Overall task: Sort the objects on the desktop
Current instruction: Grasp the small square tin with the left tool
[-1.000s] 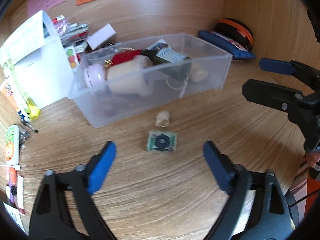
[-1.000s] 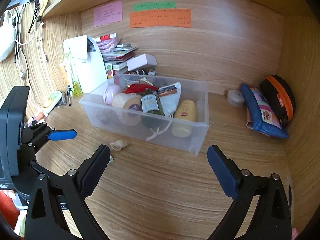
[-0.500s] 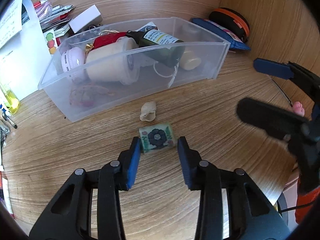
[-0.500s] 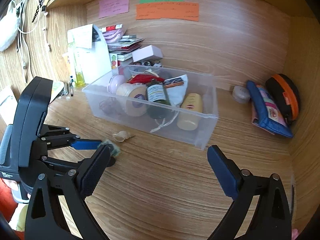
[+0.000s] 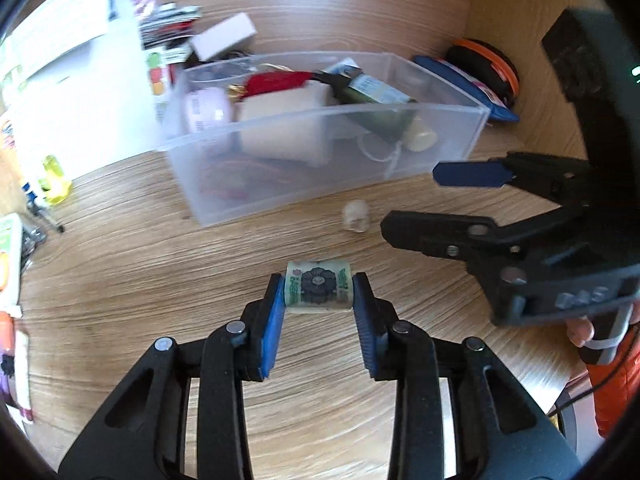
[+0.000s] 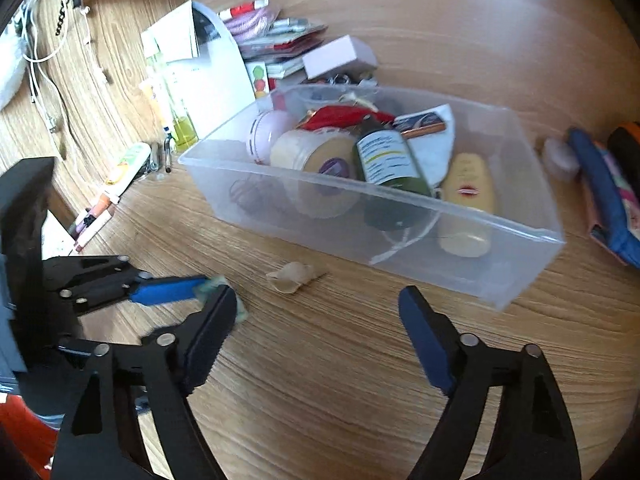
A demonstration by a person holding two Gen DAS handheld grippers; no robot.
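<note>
My left gripper (image 5: 319,294) is shut on a small green patterned block (image 5: 318,291), held at the wooden desk in front of the clear plastic bin (image 5: 304,184). The block peeks out in the right wrist view (image 6: 240,312) behind my right finger. A small pale shell (image 5: 357,221) lies between the block and the bin; it also shows in the right wrist view (image 6: 294,277). My right gripper (image 6: 316,312) is open and empty, just right of the left gripper, with the shell ahead of it. The bin (image 6: 472,272) holds a green bottle, a tape roll, a pink jar and a cream bottle.
A white paper stand (image 6: 200,80), a stack of packets and a pink box (image 6: 340,56) stand behind the bin. Tubes and pens (image 6: 120,176) lie at the left. A blue pouch (image 6: 604,200) and a black-orange case (image 5: 488,64) sit at the right wall.
My left gripper closed from wide open and moved forward onto the green block, now gripping it. My right gripper came closer to the shell and the bin, staying open.
</note>
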